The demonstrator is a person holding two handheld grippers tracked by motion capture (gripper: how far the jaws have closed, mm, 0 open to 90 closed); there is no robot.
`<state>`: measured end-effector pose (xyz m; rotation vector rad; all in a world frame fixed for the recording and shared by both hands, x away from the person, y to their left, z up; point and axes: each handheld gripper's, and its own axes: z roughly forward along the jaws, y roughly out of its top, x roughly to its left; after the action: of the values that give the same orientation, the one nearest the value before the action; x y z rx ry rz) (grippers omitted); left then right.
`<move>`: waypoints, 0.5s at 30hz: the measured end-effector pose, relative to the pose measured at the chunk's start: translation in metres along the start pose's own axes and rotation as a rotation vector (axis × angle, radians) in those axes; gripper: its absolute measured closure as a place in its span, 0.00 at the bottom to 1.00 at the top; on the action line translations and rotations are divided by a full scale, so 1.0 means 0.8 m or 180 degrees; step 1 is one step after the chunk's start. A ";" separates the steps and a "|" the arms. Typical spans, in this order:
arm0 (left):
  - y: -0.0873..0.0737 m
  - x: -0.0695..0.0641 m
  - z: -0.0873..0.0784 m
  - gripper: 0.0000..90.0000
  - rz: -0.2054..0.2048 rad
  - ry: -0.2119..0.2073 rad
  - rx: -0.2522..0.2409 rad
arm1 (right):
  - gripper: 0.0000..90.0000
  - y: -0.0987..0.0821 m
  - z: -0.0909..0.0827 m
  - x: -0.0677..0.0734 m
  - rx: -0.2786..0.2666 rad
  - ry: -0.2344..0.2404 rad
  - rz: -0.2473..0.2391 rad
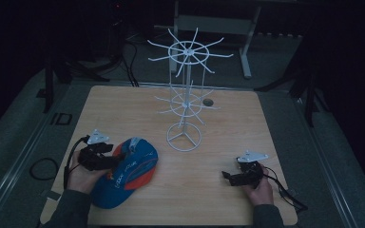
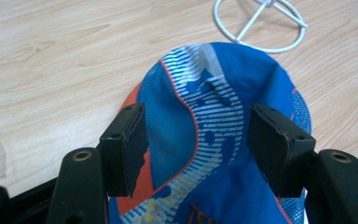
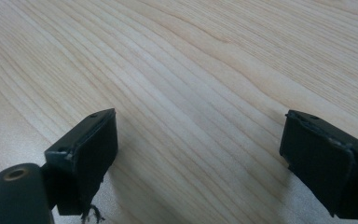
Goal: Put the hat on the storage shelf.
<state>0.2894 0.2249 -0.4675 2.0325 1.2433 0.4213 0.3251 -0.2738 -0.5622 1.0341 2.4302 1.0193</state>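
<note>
Blue-and-orange cap (image 1: 126, 173) lies lengthwise toward the white rack (image 1: 185, 95), left gripper (image 2: 198, 135) straddling it.

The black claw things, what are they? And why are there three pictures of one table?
They are grabbing tools. A person holds a left hand-held gripper and a right hand-held gripper. One camera looks down from above; one small camera rides on each tool. On the wooden table stand a white wire rack and a blue and orange cap. The left tool's open jaws sit either side of the cap, not squeezing it. The right tool is open over bare wood.
</note>
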 end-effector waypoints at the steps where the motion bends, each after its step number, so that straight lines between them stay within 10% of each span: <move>1: 0.002 -0.001 0.001 0.42 0.0013 -0.0013 0.0001 | 0.12 0.000 0.000 0.000 0.0000 0.0000 0.0000; 15: 0.022 -0.022 0.019 0.31 0.0053 -0.0206 0.0013 | 0.12 0.000 0.000 0.000 0.0001 0.0000 0.0000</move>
<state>0.3014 0.1986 -0.4639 2.0451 1.1901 0.3582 0.3251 -0.2738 -0.5622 1.0342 2.4303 1.0189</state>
